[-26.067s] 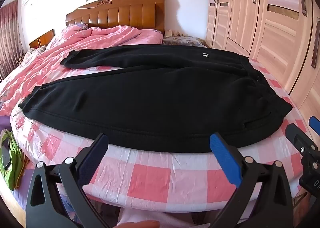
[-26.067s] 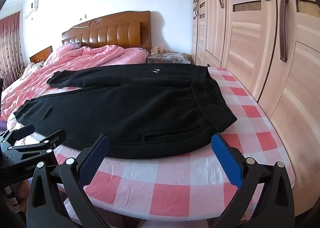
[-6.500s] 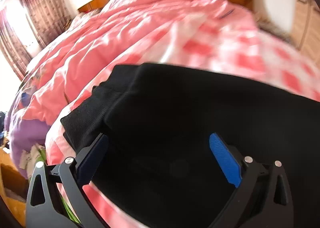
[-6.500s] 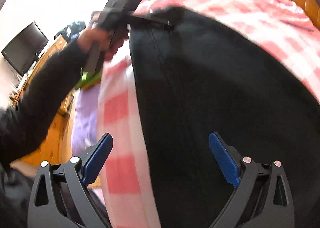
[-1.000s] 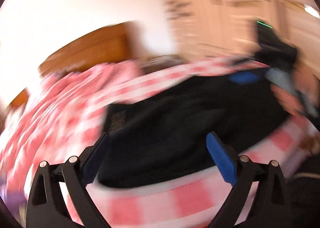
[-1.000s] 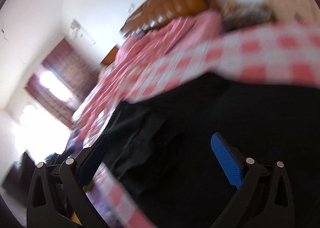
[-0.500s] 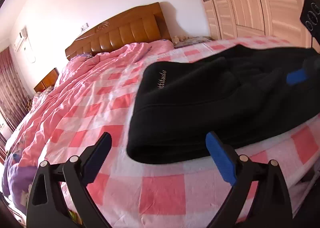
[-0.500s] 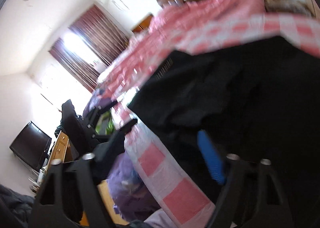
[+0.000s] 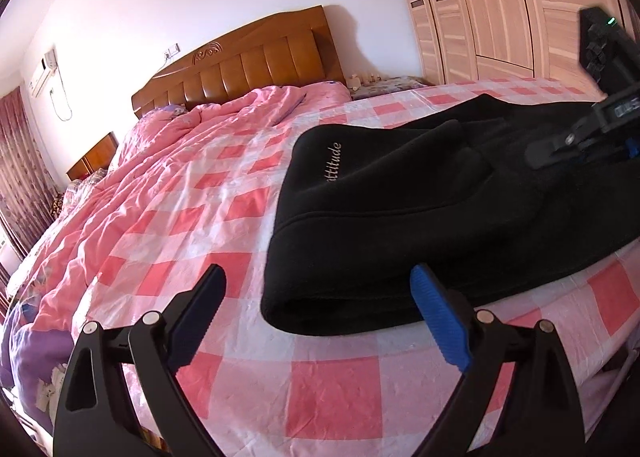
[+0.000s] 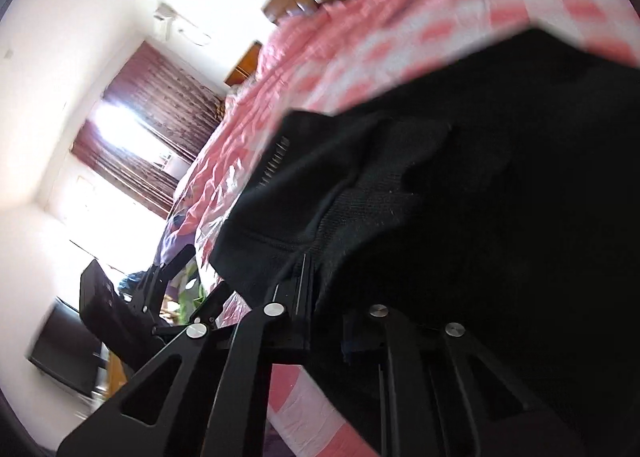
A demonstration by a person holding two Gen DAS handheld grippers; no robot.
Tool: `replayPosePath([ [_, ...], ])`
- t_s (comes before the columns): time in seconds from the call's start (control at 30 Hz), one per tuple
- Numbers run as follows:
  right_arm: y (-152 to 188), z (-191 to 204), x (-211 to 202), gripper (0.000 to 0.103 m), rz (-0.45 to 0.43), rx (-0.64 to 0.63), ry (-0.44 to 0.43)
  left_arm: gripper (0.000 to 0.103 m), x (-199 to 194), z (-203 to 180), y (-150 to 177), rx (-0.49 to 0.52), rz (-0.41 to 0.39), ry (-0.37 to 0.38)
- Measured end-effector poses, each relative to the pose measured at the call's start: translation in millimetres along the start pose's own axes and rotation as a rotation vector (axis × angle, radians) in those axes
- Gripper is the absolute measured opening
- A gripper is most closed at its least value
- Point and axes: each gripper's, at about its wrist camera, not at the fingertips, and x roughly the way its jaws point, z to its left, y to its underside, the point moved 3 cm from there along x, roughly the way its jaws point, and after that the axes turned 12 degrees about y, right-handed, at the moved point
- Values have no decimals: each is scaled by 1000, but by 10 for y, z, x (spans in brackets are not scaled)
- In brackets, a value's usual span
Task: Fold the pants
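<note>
The black pants (image 9: 420, 209) lie folded over on the pink checked bed (image 9: 192, 217), with white lettering near the fold. My left gripper (image 9: 316, 313) is open and empty, just in front of the fold's near edge. My right gripper (image 9: 580, 143) shows at the right of the left wrist view, pinching the cloth. In the right wrist view the right gripper (image 10: 324, 297) is shut on the pants (image 10: 480, 177). The left gripper (image 10: 160, 289) shows at the lower left of that view.
A crumpled pink quilt (image 9: 208, 129) covers the far side of the bed before a wooden headboard (image 9: 240, 69). Wardrobe doors (image 9: 500, 5) stand on the right. The bed's front edge (image 9: 340, 417) runs below my left gripper. Curtains and a bright window (image 10: 132, 129) are on the left.
The right gripper has closed from open onto the pants. The left gripper has held nearly still before the folded edge.
</note>
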Motion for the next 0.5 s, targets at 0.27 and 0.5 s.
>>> replayPosePath([
  [0.27, 191, -24, -237, 10, -36, -71, 91, 93, -46, 89, 32, -20, -3, -9],
  [0.5, 347, -238, -149, 23, 82, -22, 74, 93, -35, 27, 10, 1, 8, -20],
])
